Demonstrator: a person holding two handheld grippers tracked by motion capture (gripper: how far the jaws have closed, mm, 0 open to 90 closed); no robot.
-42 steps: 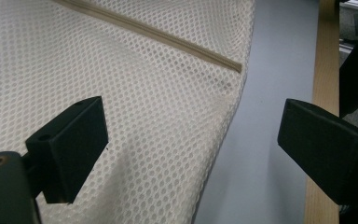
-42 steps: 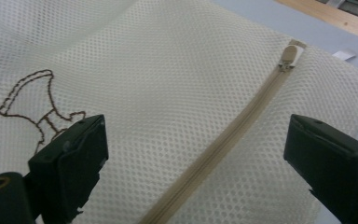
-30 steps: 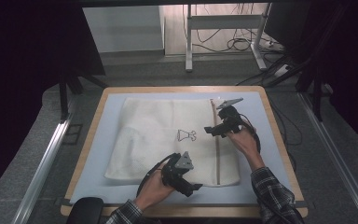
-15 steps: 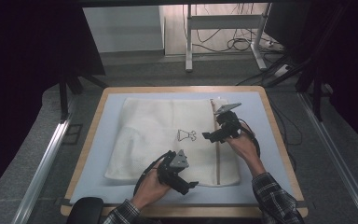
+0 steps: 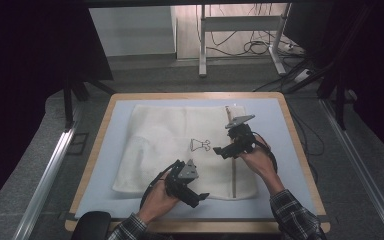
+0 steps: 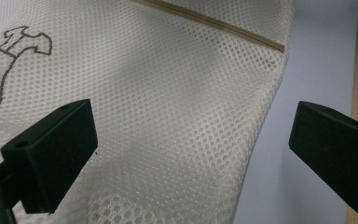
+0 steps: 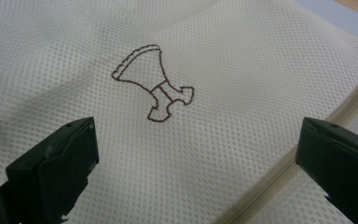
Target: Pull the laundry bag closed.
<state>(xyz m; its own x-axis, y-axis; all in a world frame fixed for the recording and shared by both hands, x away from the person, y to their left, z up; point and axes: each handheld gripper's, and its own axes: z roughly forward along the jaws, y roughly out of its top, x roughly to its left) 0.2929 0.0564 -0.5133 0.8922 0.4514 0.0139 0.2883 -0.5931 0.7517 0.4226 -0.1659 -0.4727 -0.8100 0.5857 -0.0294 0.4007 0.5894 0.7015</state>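
A white mesh laundry bag lies flat on the blue mat, with a small brown dress emblem stitched near its middle and a tan zipper running along its right side. My left gripper hovers open over the bag's near edge; its own view has mesh between the wide jaws and the zipper beyond. My right gripper is open just right of the emblem, over the zipper.
The blue mat covers a wooden-edged table. Bare mat lies right of the bag. Metal rails flank the table, and a desk frame with cables stands on the floor behind.
My right gripper has moved toward me and left along the zipper, closer to the emblem. The left gripper has barely shifted at the bag's near edge.
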